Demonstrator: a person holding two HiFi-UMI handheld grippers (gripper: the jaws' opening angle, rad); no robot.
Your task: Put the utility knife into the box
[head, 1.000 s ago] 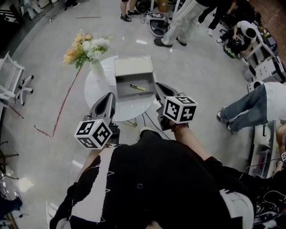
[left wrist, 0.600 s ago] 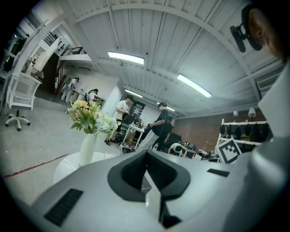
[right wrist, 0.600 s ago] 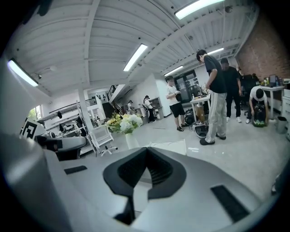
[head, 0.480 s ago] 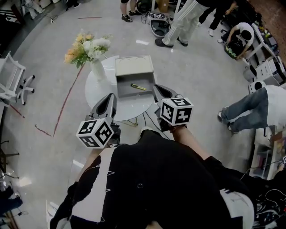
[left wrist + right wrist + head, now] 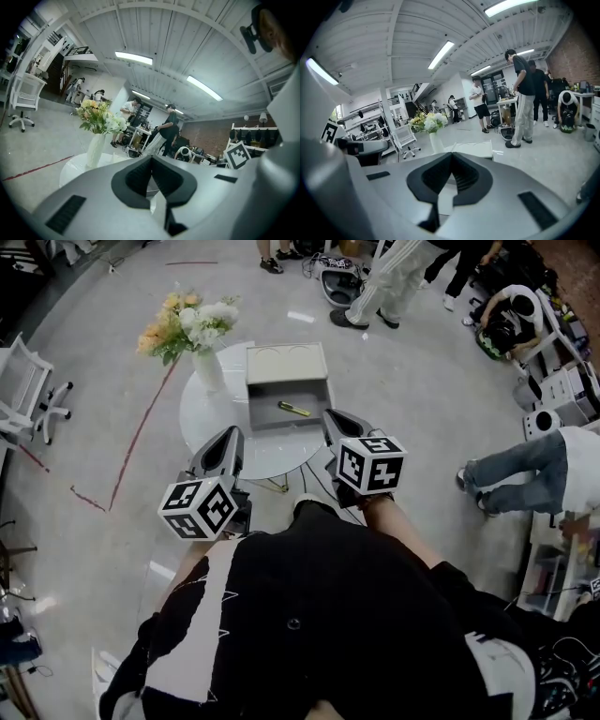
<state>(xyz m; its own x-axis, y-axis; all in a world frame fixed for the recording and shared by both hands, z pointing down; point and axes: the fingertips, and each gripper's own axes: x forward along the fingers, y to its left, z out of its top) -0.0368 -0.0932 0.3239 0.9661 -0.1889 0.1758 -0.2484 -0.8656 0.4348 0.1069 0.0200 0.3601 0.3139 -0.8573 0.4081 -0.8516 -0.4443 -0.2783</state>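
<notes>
White table [image 5: 214, 427] carries the open box [image 5: 270, 396]. Left gripper [image 5: 228, 435] and right gripper [image 5: 336, 420] hover by its near edge, jaws pressed together, nothing held. Knife [image 5: 293, 409] lies inside the box, so placing looks done; next, I'd say, simply pull clear.

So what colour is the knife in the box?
The small utility knife is yellow, dark at one end; clearest in the head view.
</notes>
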